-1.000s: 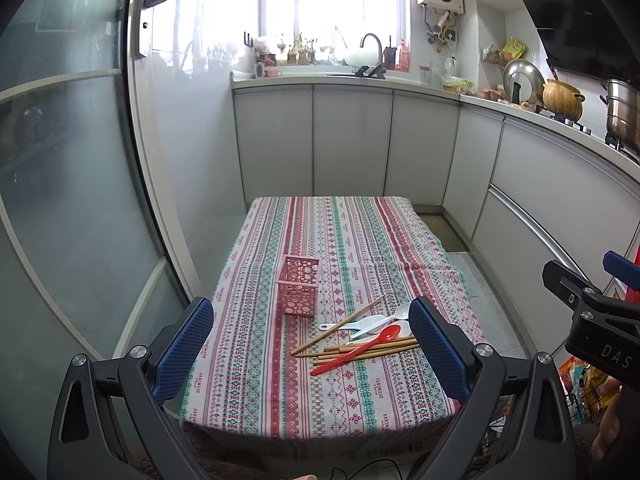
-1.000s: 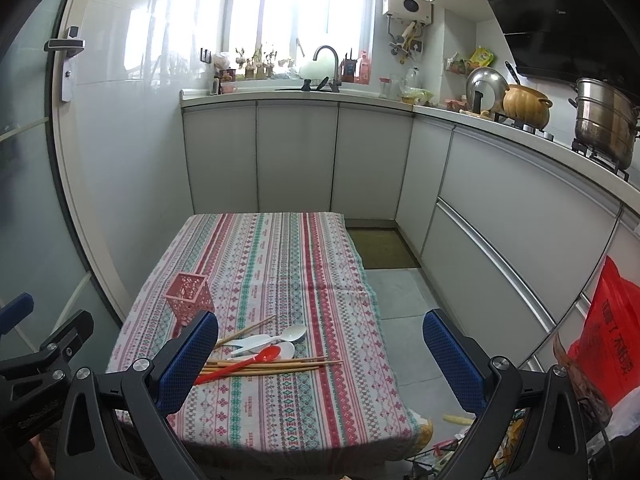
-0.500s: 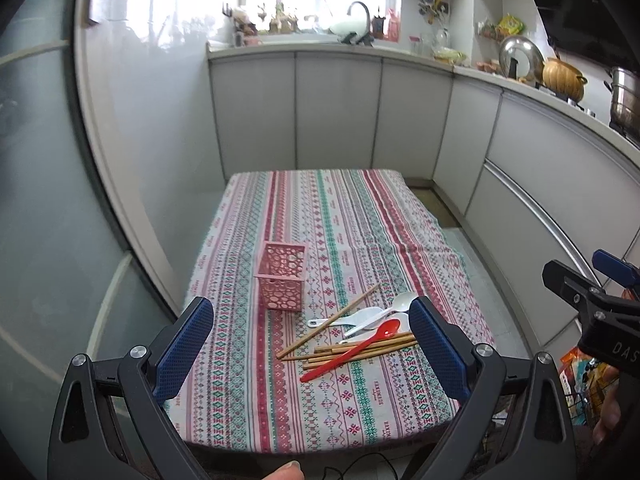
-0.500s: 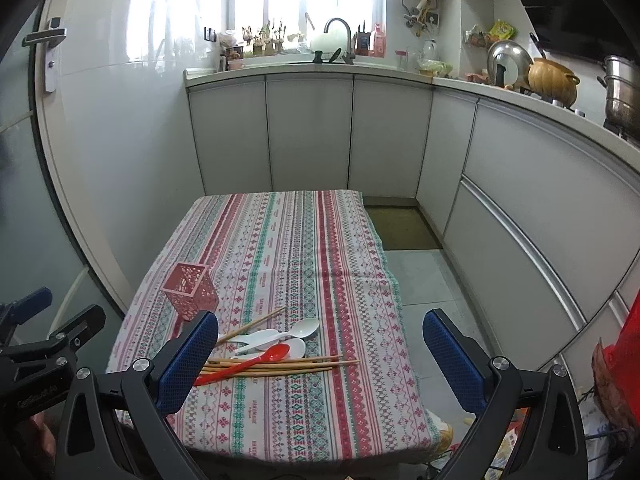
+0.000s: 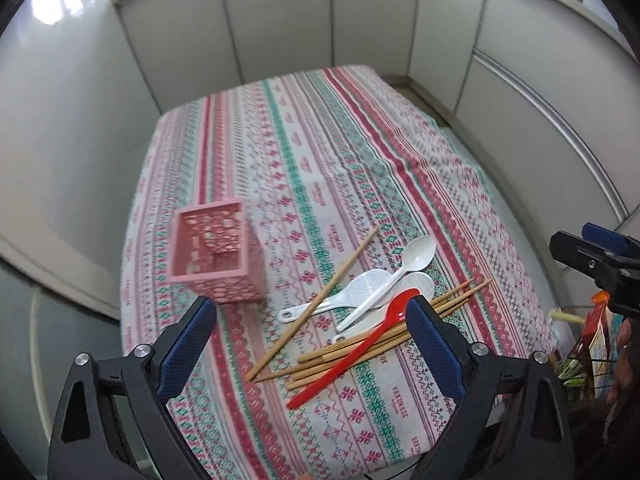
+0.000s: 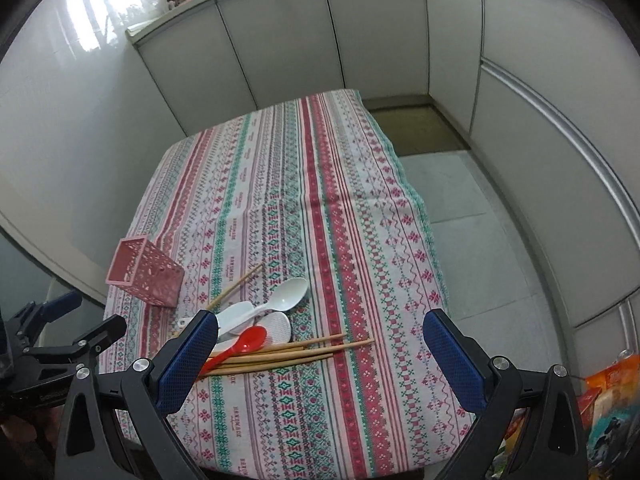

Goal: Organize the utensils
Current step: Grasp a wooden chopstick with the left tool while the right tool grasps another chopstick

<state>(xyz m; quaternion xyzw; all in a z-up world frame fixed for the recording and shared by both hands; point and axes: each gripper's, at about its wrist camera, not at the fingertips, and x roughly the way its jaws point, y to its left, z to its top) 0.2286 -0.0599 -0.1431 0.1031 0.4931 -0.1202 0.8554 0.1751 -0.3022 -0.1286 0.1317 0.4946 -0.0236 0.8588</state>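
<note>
From the left wrist view, the left gripper [image 5: 311, 344] hangs wide and empty; the red spoon [image 5: 356, 344] and chopsticks [image 5: 384, 334] lie between its fingers, long axes running from 8 to 2 o'clock, and the pink basket [image 5: 218, 252] stands at 11 o'clock. From the right wrist view, the right gripper [image 6: 320, 354] is wide too, with the pile at its 10 o'clock, so I judge the left nearer.

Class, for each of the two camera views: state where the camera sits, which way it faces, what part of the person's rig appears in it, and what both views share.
Left wrist view: sits on the left gripper, looking forward and down at the pink basket and the utensil pile; its open blue-padded fingers frame the bottom, and the right gripper shows at the right edge.
Right wrist view: sits on the right gripper, facing down the striped tablecloth toward the cabinets; the left gripper shows at the left edge.
Shared: basket, red spoon, white spoons, chopsticks.
</note>
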